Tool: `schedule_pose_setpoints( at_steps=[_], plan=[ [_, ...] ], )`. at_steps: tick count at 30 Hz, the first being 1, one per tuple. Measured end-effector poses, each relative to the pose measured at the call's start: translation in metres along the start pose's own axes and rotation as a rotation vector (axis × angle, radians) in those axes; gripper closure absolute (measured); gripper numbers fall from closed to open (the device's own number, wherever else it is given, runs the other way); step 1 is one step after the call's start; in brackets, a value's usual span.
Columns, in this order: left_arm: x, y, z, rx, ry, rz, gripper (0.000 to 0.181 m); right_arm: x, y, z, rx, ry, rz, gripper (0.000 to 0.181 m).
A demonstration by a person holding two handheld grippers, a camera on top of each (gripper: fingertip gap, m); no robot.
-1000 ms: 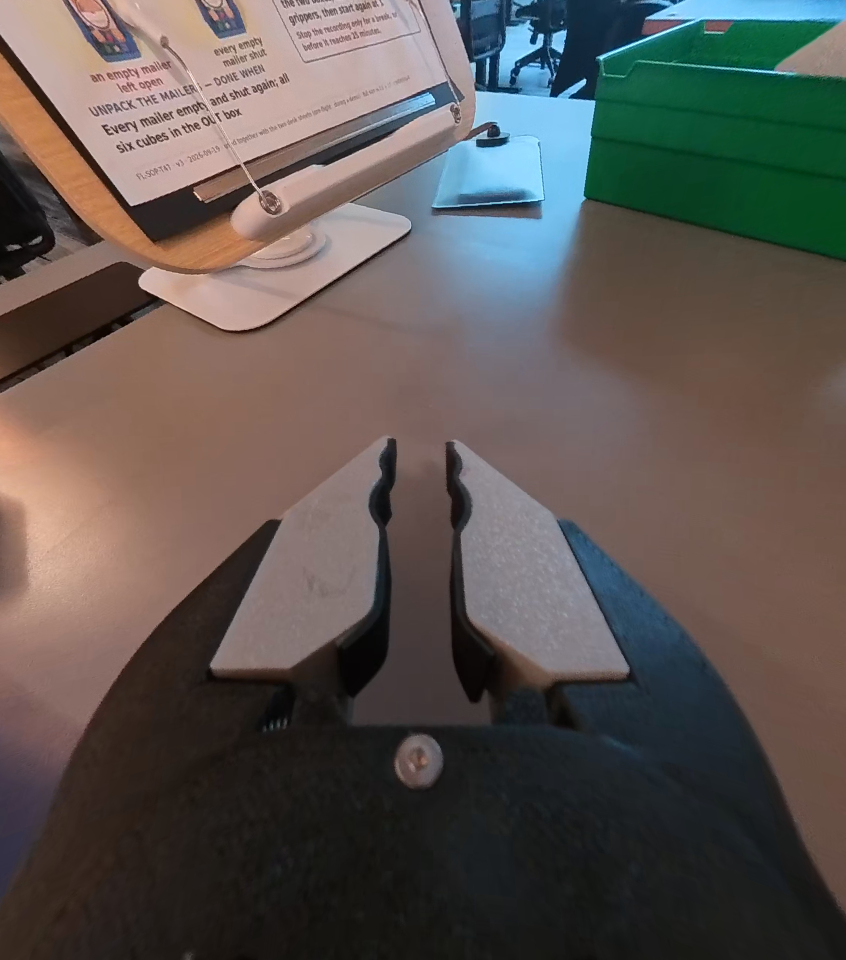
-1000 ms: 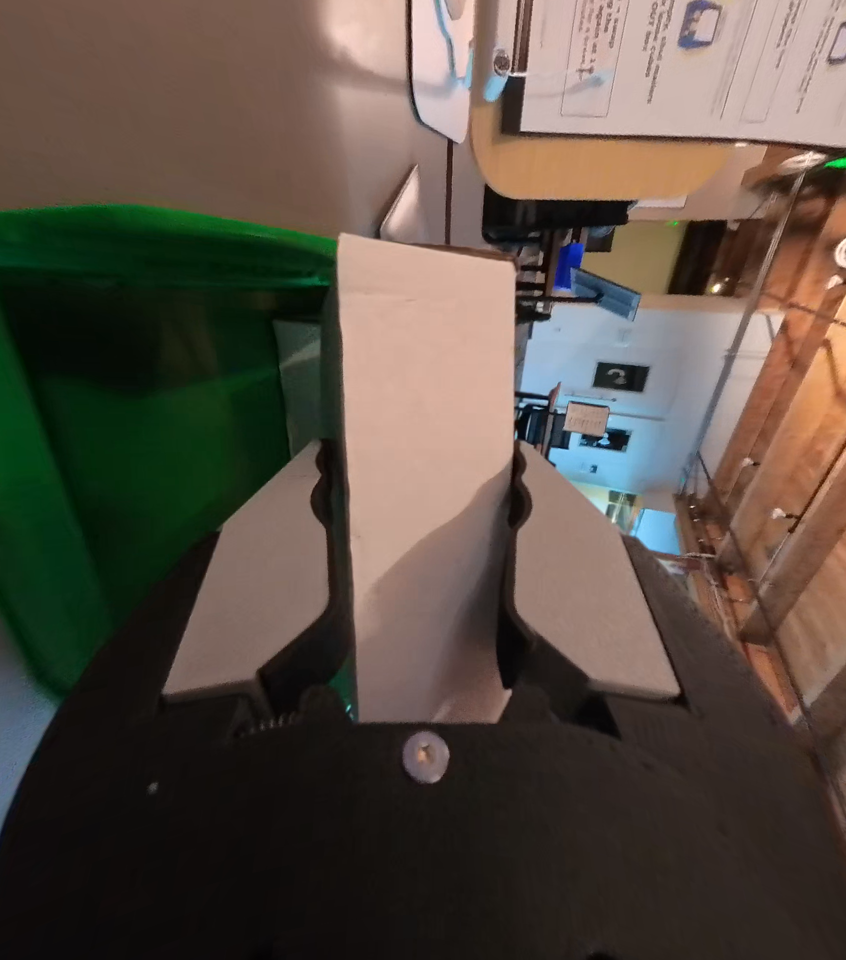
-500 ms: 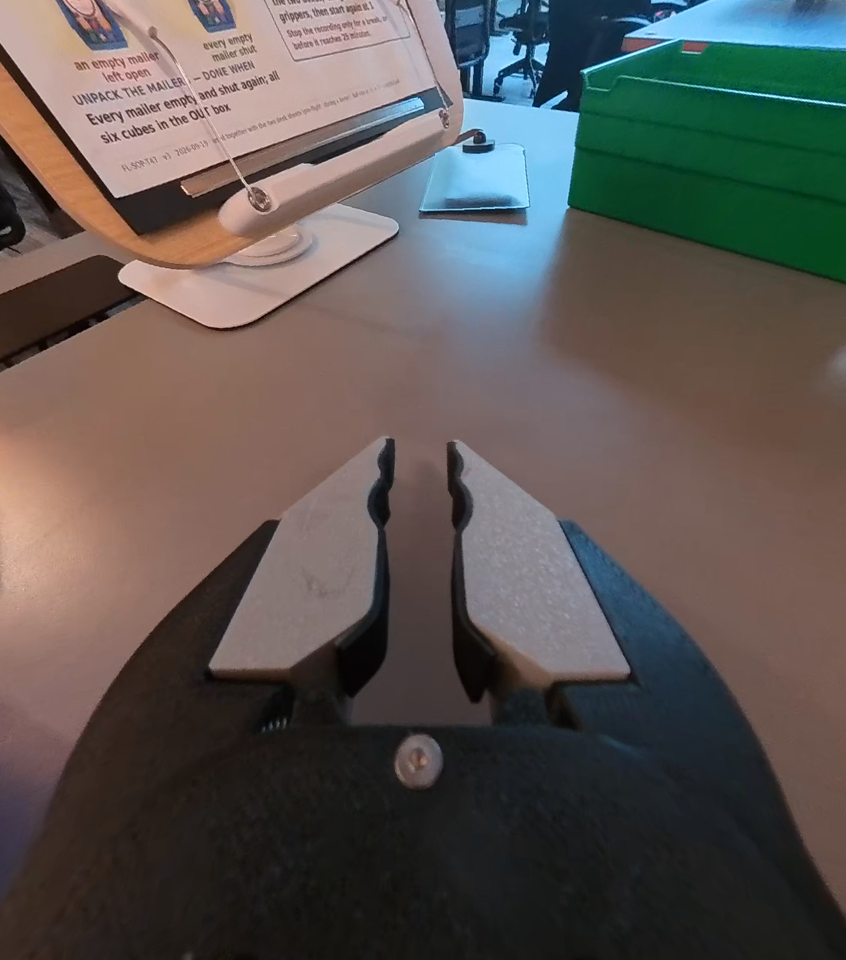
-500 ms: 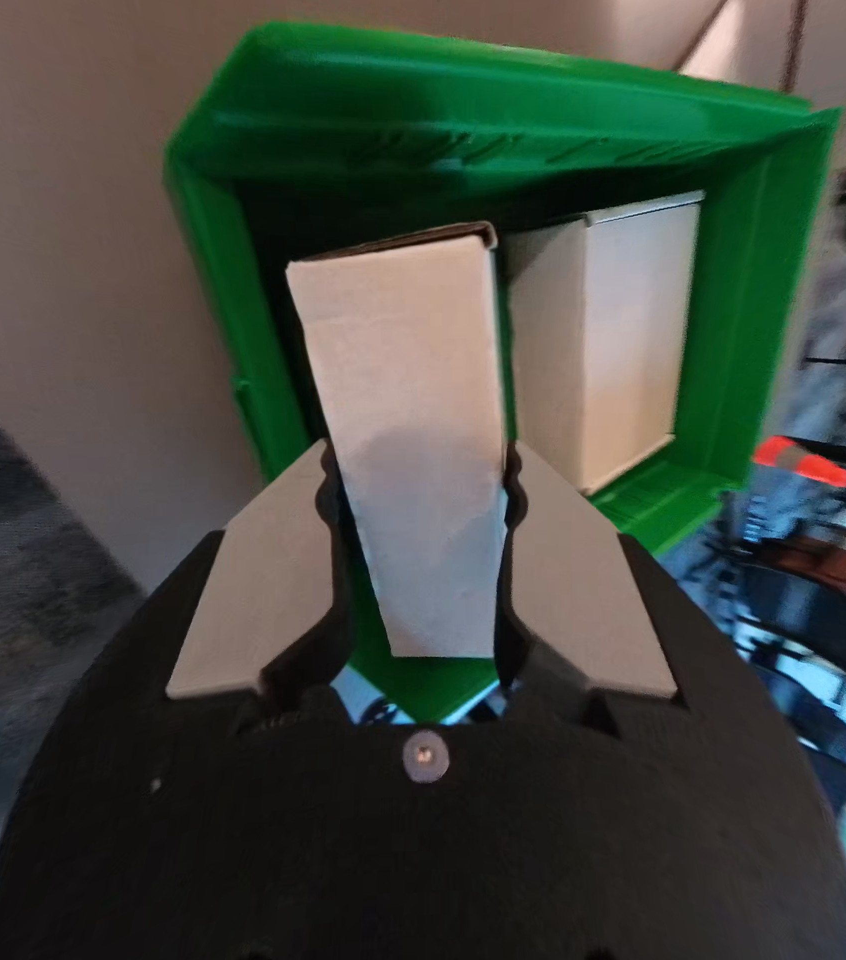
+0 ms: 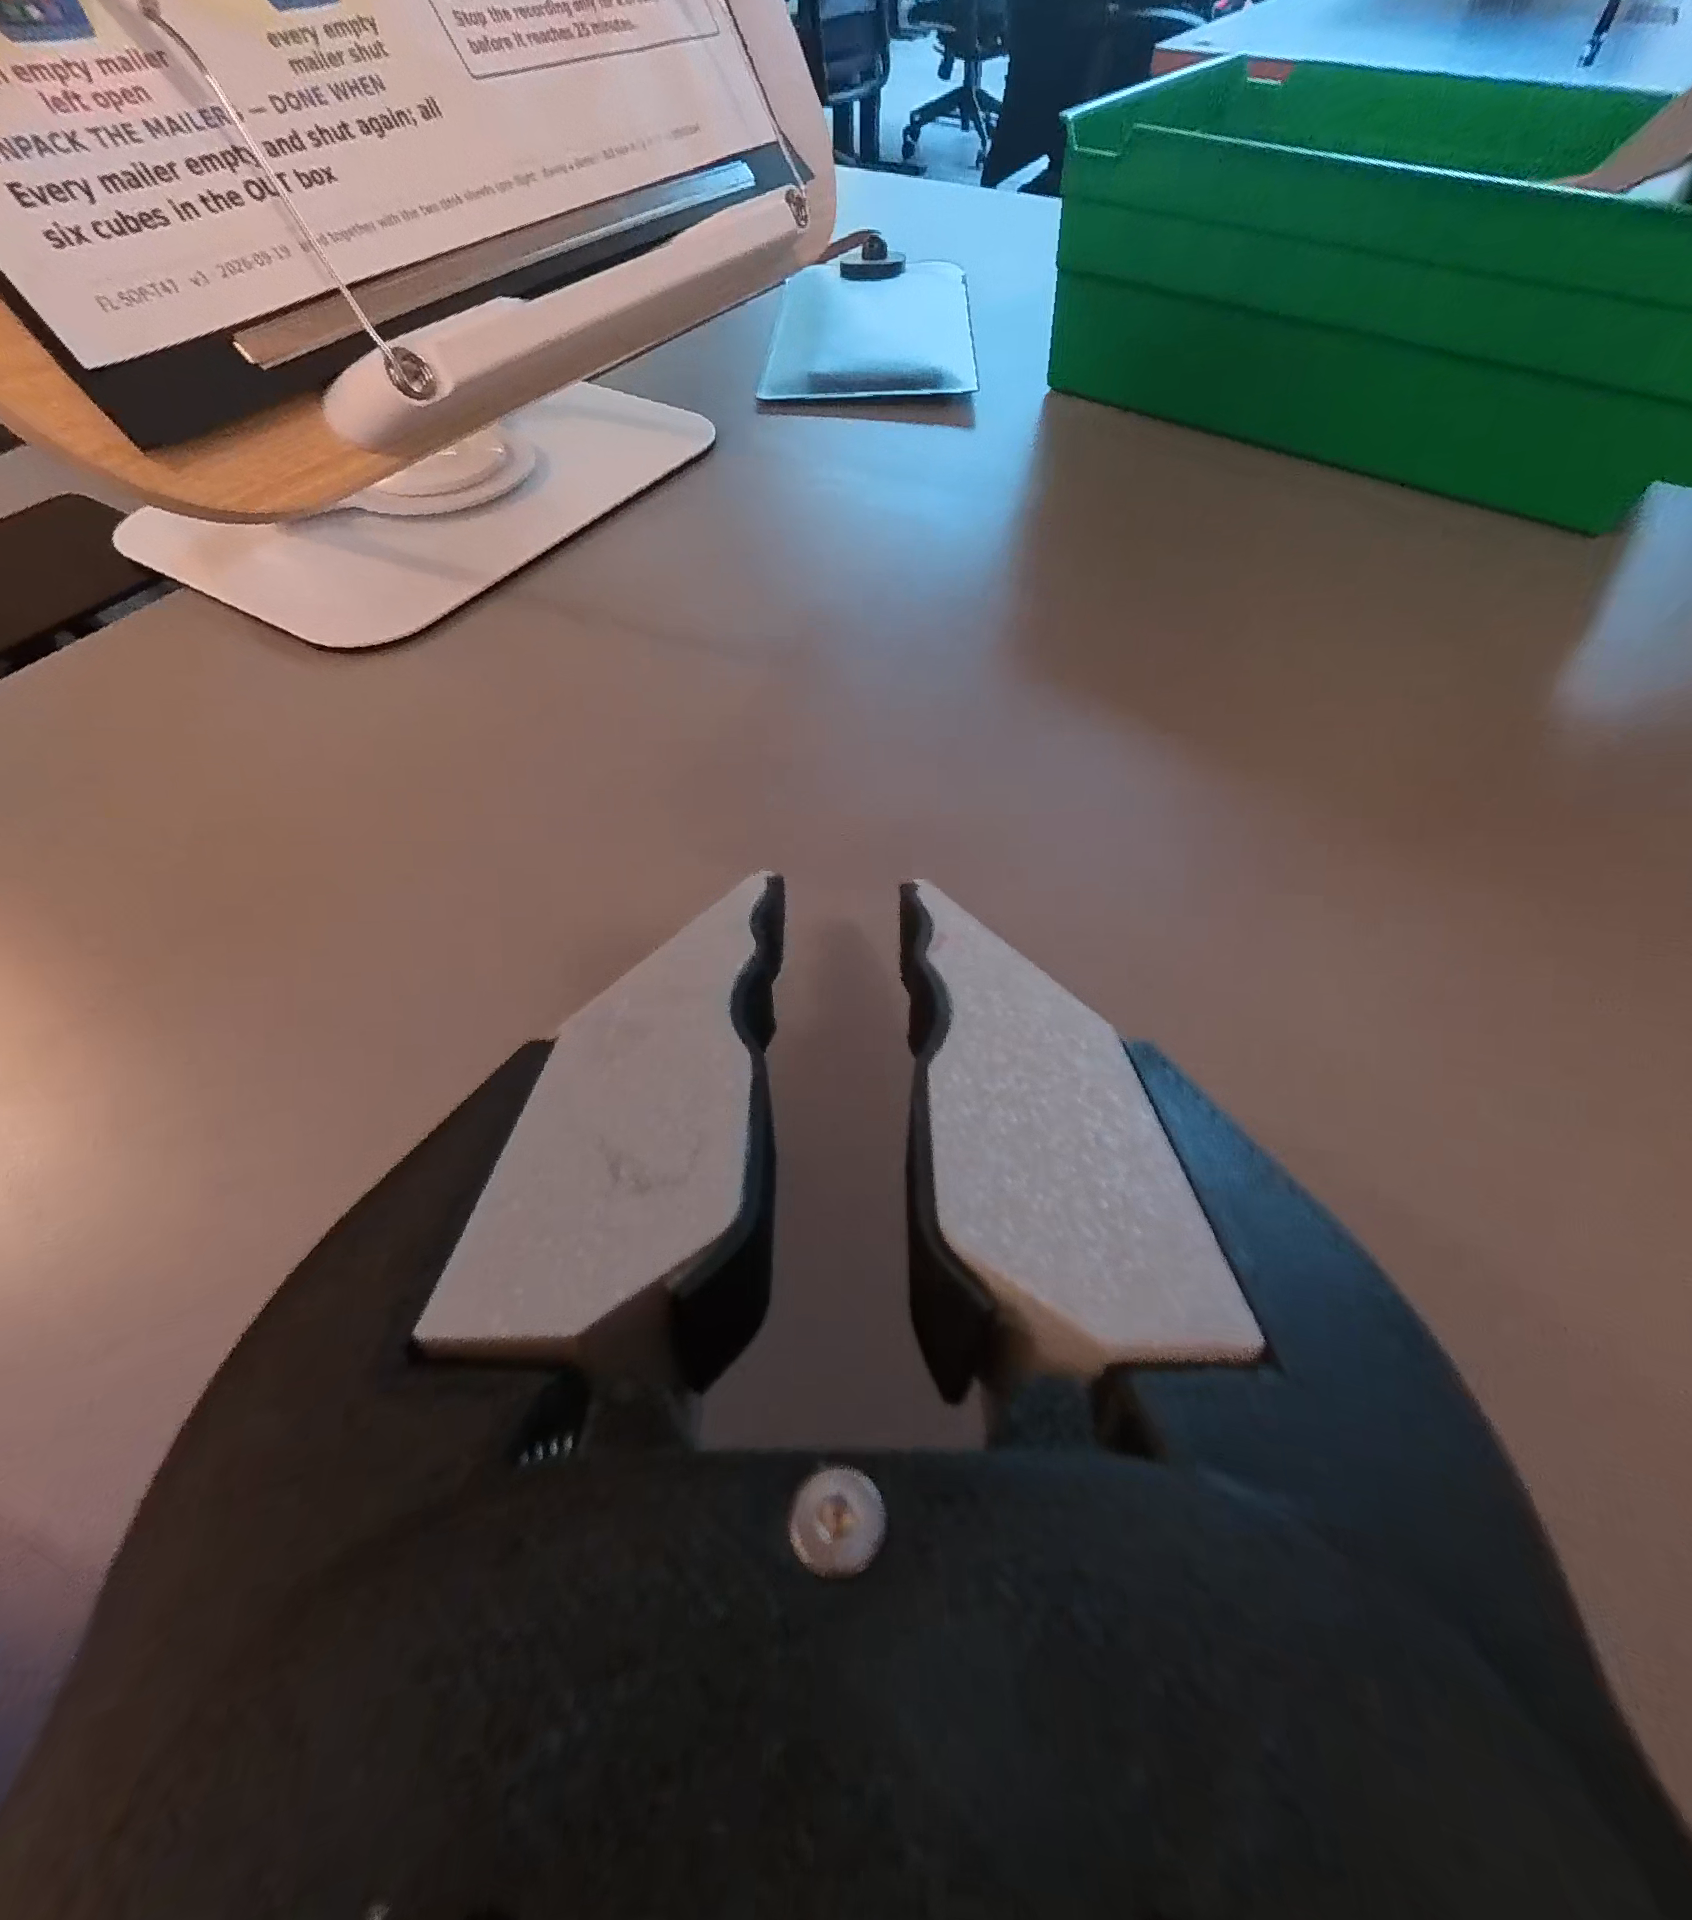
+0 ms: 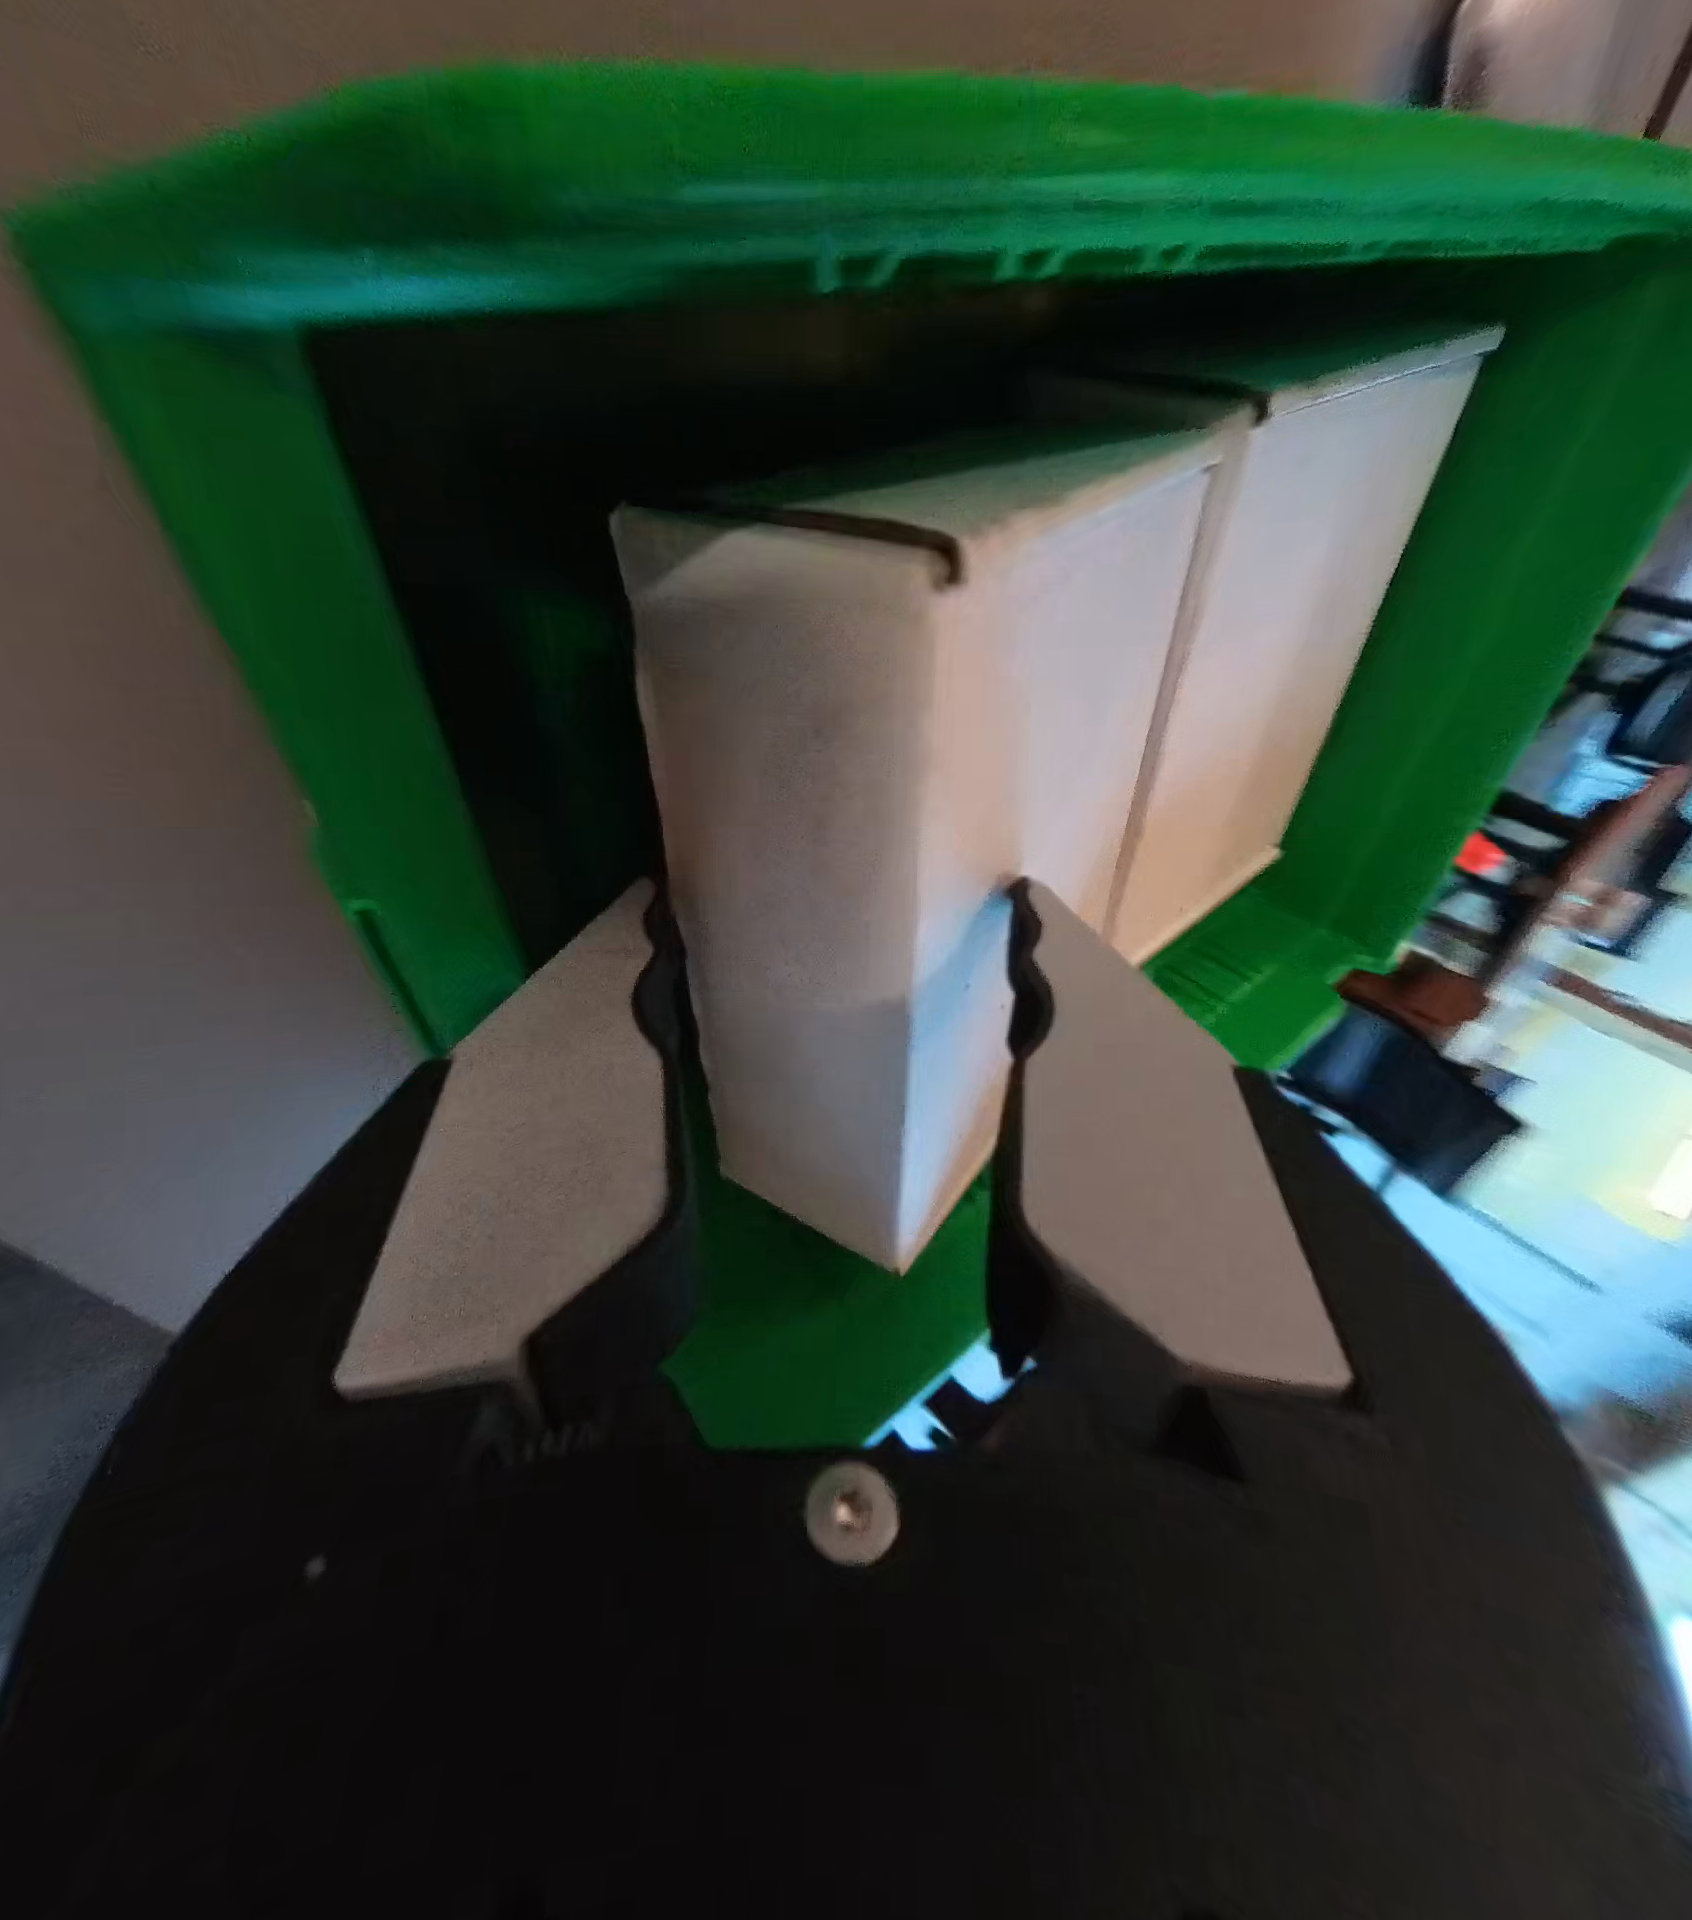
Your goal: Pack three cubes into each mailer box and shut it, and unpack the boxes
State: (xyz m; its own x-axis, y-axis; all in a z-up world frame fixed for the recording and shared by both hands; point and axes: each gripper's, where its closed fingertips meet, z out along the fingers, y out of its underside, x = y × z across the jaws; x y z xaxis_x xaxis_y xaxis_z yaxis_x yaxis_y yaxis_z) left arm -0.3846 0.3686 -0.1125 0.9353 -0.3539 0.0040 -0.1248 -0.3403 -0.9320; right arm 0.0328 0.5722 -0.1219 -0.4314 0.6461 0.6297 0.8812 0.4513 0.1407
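Over the green bin (image 6: 198, 436) our right gripper (image 6: 837, 956) jaws clamp a white mailer (image 6: 811, 831), long axis pointing into the bin beside another mailer (image 6: 1289, 665). Left gripper (image 5: 840, 914) jaws slightly apart, empty, above the worktop (image 5: 1237, 831).

The bench (image 5: 925, 675) is a smooth grey-brown top. On it at far left stands the white flat base (image 5: 426, 499) of a wooden sheet stand (image 5: 198, 457) bearing a printed page. Just right of that base lies a flat pale pouch (image 5: 868, 338) with a small black knob at its far end. At far right sits a green bin (image 5: 1393, 312), apart from the pouch.
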Motion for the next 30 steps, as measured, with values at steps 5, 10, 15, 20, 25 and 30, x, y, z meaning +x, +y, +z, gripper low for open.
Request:
schedule_pose_setpoints(
  at_steps=[5,10,15,20,25,30],
  plan=[
    [0.002,0.002,0.001,-0.014,0.011,0.008,0.160,-0.006,0.002,-0.006,0.089,-0.126,0.175,0.134],
    [0.003,0.003,0.003,-0.026,0.011,0.020,0.159,0.001,0.014,0.009,0.041,0.043,0.163,0.144],
    [0.006,0.005,0.004,-0.040,0.035,0.021,0.153,-0.001,0.024,0.007,0.070,0.048,0.249,0.150],
    [0.023,-0.011,-0.005,0.041,0.041,0.120,0.156,0.006,0.009,-0.029,0.326,0.077,0.445,0.138],
    [0.069,-0.070,-0.064,0.343,-0.108,0.102,0.135,-0.018,-0.030,-0.071,0.722,-0.116,0.661,0.085],
    [0.026,-0.069,-0.151,0.183,-0.614,0.036,0.101,-0.028,-0.060,-0.086,0.846,-0.151,0.739,0.075]
  ],
)
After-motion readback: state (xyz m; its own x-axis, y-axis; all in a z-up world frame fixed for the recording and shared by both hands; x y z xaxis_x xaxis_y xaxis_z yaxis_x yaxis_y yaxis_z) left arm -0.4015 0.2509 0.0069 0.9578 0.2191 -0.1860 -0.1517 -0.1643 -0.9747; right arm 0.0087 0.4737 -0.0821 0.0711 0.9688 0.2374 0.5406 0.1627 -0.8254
